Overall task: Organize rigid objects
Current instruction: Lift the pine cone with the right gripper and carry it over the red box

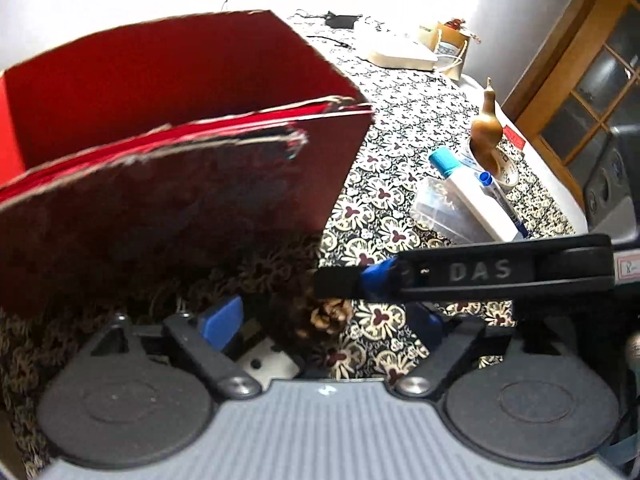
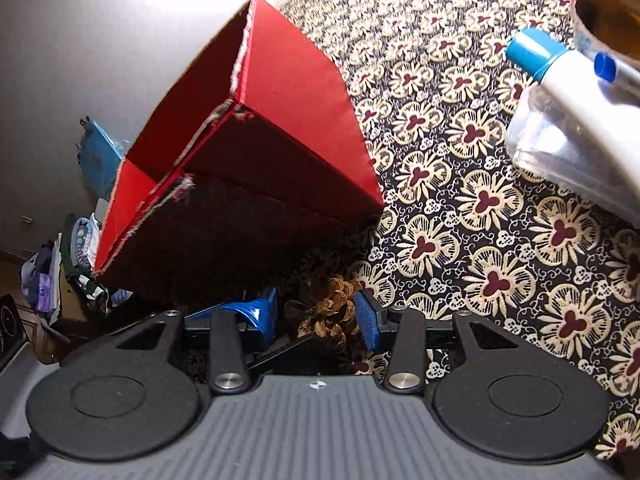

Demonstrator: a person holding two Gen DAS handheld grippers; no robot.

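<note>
A brown pine cone (image 2: 326,316) lies on the patterned tablecloth (image 2: 460,200) right in front of the open red cardboard box (image 2: 256,160). My right gripper (image 2: 320,316) has its blue pads on either side of the cone, close to it; whether they press it I cannot tell. In the left wrist view the cone (image 1: 330,316) sits between my left gripper's (image 1: 324,320) wide-open blue pads, and the right gripper's black finger (image 1: 460,274) crosses in from the right. The box (image 1: 160,160) fills the left.
To the right lie a white bottle with a blue cap (image 1: 468,190), a blue pen (image 1: 500,196), a clear plastic container (image 1: 440,212) and a brown gourd-shaped figure (image 1: 486,128). A white box (image 1: 400,54) sits at the table's far end. A wooden door (image 1: 580,60) stands beyond.
</note>
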